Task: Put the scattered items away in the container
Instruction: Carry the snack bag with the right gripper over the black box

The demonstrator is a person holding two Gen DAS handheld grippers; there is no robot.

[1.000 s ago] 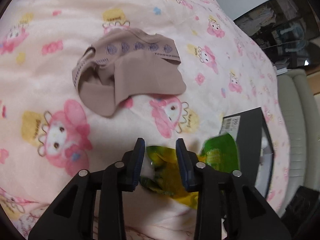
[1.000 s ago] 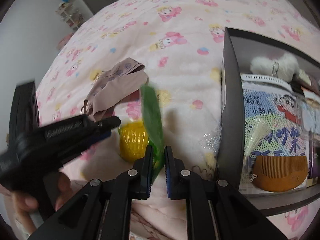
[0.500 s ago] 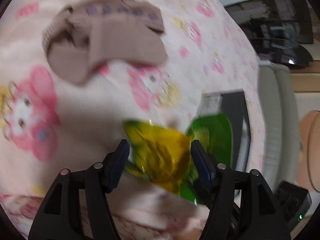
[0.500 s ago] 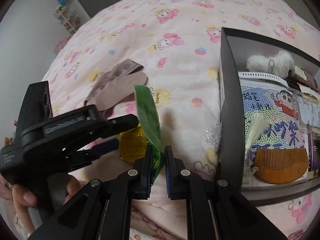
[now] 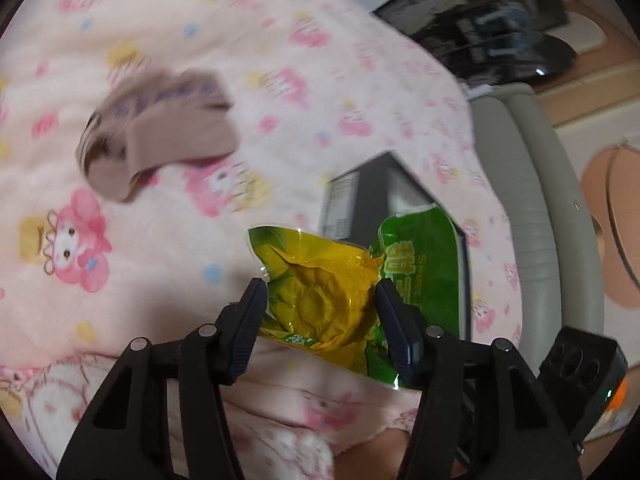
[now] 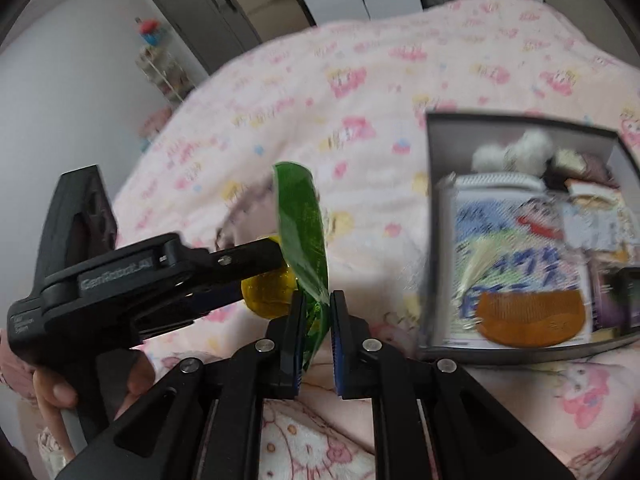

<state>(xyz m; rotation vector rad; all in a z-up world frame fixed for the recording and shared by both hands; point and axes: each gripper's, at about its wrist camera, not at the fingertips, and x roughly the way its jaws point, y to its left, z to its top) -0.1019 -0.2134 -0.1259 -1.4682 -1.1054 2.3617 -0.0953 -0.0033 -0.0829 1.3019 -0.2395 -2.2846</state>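
Note:
A green and yellow corn packet [image 5: 320, 292] hangs above the pink blanket. My right gripper [image 6: 316, 304] is shut on its green flap [image 6: 302, 232], which stands up between the pads. My left gripper [image 5: 320, 312] straddles the yellow bulge, and its jaws are closing. The pads sit at the bulge's sides, but I see no squeeze. The right wrist view shows the left gripper [image 6: 160, 272] coming in from the left over the yellow corn [image 6: 266, 292]. A black box [image 6: 430, 200] lies to the right, also seen behind the packet as the box [image 5: 372, 184]. A beige garment [image 5: 168, 136] lies on the blanket.
The box holds a cartoon book [image 6: 520, 240], a wooden comb [image 6: 532, 312] and a white fluffy item [image 6: 512, 152]. A person's hand [image 6: 52, 384] holds the left gripper. A grey sofa edge [image 5: 520, 200] borders the blanket [image 5: 180, 32]. A grey wardrobe [image 6: 192, 20] stands far back.
Both grippers have risen with the packet off the blanket. The left jaws let go of their narrow pinch and spread wide around the yellow bulge. The right grip stays on the green flap.

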